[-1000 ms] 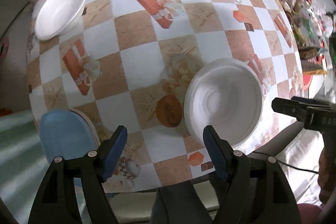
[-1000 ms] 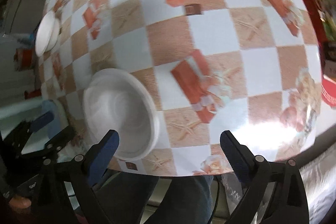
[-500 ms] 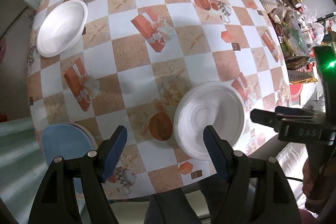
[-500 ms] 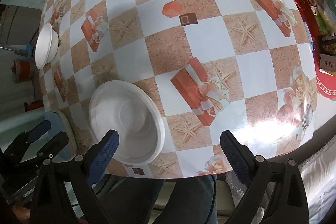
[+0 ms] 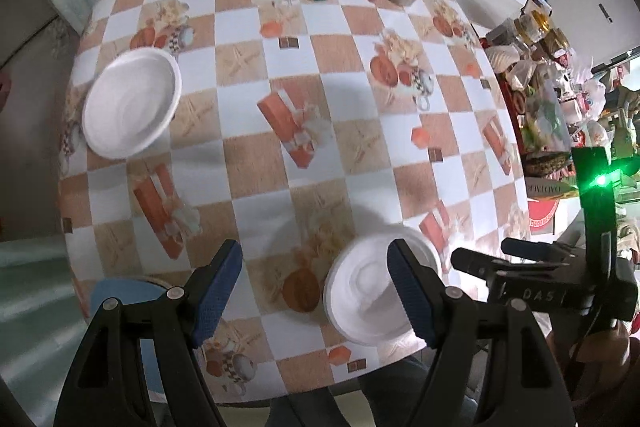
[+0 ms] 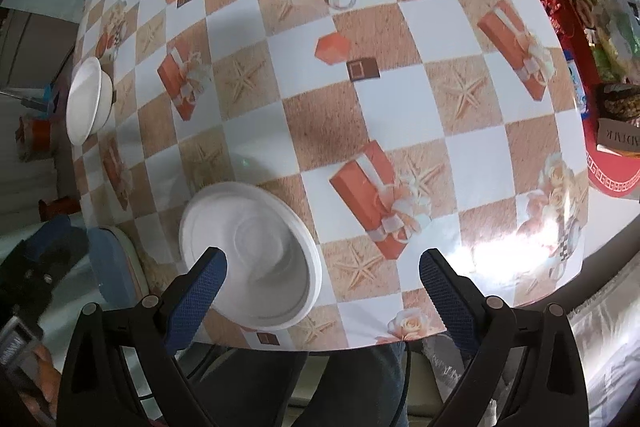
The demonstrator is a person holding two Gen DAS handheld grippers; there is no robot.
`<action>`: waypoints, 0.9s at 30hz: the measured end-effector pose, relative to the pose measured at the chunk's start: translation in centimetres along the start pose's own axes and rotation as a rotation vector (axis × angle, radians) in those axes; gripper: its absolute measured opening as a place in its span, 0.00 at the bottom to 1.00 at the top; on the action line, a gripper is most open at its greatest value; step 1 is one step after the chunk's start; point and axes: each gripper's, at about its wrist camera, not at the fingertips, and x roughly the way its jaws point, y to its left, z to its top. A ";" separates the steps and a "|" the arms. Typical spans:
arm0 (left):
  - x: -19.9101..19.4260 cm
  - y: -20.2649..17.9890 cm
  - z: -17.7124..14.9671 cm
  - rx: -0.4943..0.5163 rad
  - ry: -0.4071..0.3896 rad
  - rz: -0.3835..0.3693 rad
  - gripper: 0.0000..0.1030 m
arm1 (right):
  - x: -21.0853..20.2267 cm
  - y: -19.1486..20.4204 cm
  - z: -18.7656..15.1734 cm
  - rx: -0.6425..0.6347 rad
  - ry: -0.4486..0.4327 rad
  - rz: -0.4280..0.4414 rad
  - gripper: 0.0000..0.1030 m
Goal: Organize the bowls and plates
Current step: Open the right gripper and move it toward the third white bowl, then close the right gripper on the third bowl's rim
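Table (image 5: 352, 131) with checked cloth, two white bowls, blue plate (image 5: 120, 291) at near-left edge; both grippers high, nothing held.
Near bowl (image 6: 248, 259) sits upright by the front edge, far bowl (image 5: 130, 103) upright far left; round, no long axis. Left gripper (image 5: 316, 287) and right gripper (image 6: 320, 287) jaws wide apart. Risk: a nudge tips the near bowl off the edge.
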 end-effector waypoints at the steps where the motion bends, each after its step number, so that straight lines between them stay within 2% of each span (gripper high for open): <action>1: -0.1 0.1 0.2 0.000 -0.004 0.001 0.76 | 0.0 0.2 0.2 -0.006 -0.001 -0.003 0.95; 12: -1.6 2.7 3.0 -0.042 -0.068 0.029 0.76 | -0.8 3.3 2.4 -0.065 -0.017 -0.016 0.95; 27: -2.4 8.5 6.7 -0.120 -0.132 0.092 0.76 | -1.2 11.4 6.6 -0.208 -0.038 -0.023 0.95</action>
